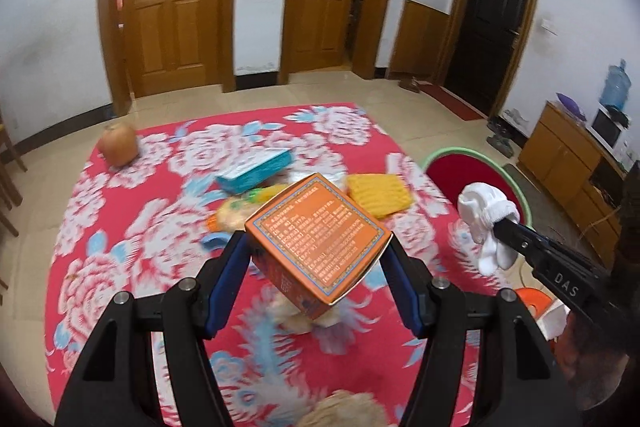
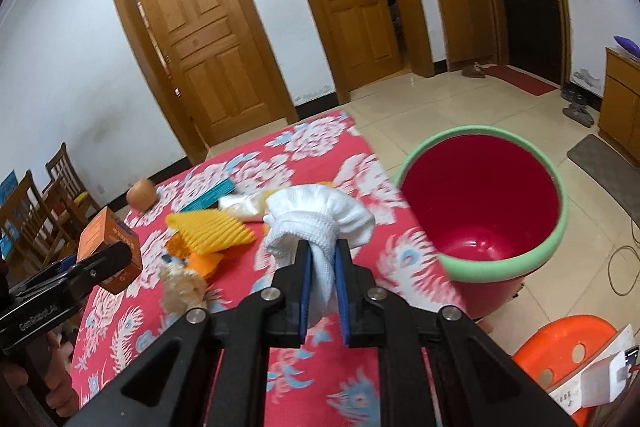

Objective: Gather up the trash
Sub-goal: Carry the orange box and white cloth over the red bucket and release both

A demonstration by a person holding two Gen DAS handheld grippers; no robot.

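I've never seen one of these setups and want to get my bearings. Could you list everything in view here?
Orange box: one, orange with print, clamped in the left gripper above the table.
White sock: one, bunched, pinched in the right gripper.
Table: one, red cloth with white flowers.
Teal box: one, lying mid-table.
Yellow ridged pad: one, on the table by other wrappers.
Round fruit: one, orange-brown, at the far corner.
Bucket: one, red with green rim, on the floor beside the table.
Orange stool: one, near the bucket.
Doors: two wooden, one dark, along the wall.
Left gripper: black, blue pads.
Right gripper: black, blue pads.
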